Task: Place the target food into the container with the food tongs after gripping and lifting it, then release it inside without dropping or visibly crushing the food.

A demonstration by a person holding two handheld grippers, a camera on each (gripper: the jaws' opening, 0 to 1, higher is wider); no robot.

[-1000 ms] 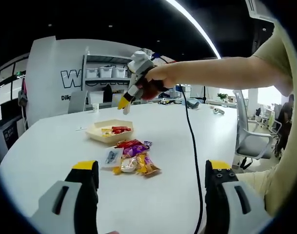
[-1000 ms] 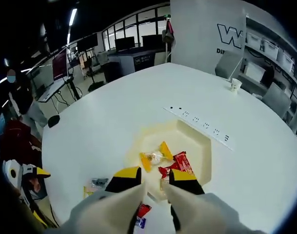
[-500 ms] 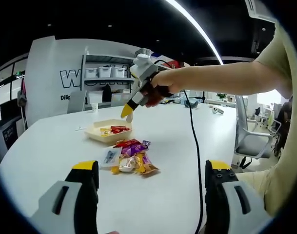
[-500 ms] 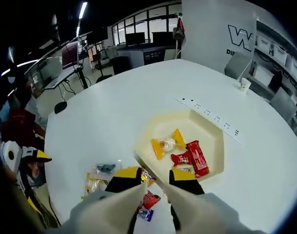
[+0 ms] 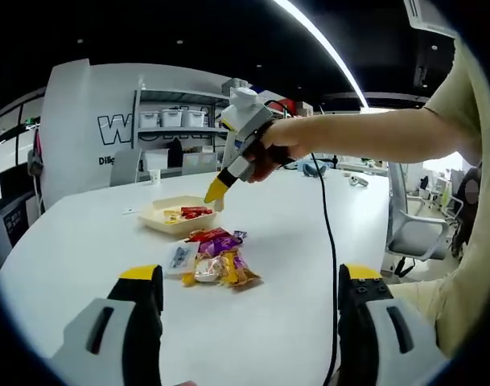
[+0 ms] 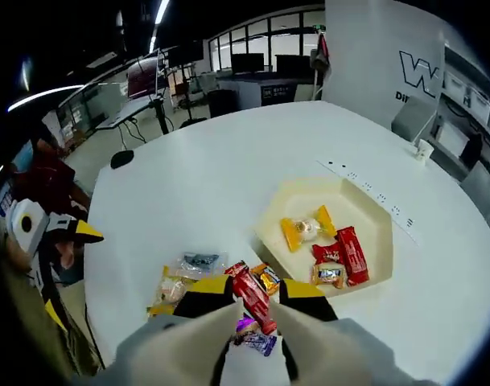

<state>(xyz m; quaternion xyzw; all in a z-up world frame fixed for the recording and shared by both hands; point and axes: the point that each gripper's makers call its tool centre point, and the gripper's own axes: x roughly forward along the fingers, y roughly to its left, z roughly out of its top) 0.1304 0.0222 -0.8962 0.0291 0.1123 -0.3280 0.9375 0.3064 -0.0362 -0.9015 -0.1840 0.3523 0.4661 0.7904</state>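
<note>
Left gripper view: the left claw (image 5: 240, 322) stands wide open at the bottom of the frame, its two yellow-tipped jaws far apart and holding nothing. Between and beyond them, on the white table (image 5: 84, 241), lies a loose pile of wrapped snacks (image 5: 216, 259), with a clear packet at its left edge. Farther back and slightly left sits the cream container (image 5: 180, 215), a shallow angular tray with a red wrapper and a yellow one inside. Above the tray's right end hangs the right claw (image 5: 216, 191), tips pointing down, held by a person's hand (image 5: 270, 151) on an outstretched arm; a black cable (image 5: 329, 241) drops from it.

Right gripper view: at far left the left claw (image 6: 77, 232) shows one yellow tip. The clear packet (image 6: 198, 261) and a yellow wrapper lie left of centre. The right claw (image 6: 256, 291) is narrowly open with nothing clamped; the red snack bar (image 6: 253, 296) lies on the table in the gap between its tips. To the right the container (image 6: 373, 221) holds an orange-ended candy (image 6: 306, 229), a red bar and a small wrapped piece.
</note>
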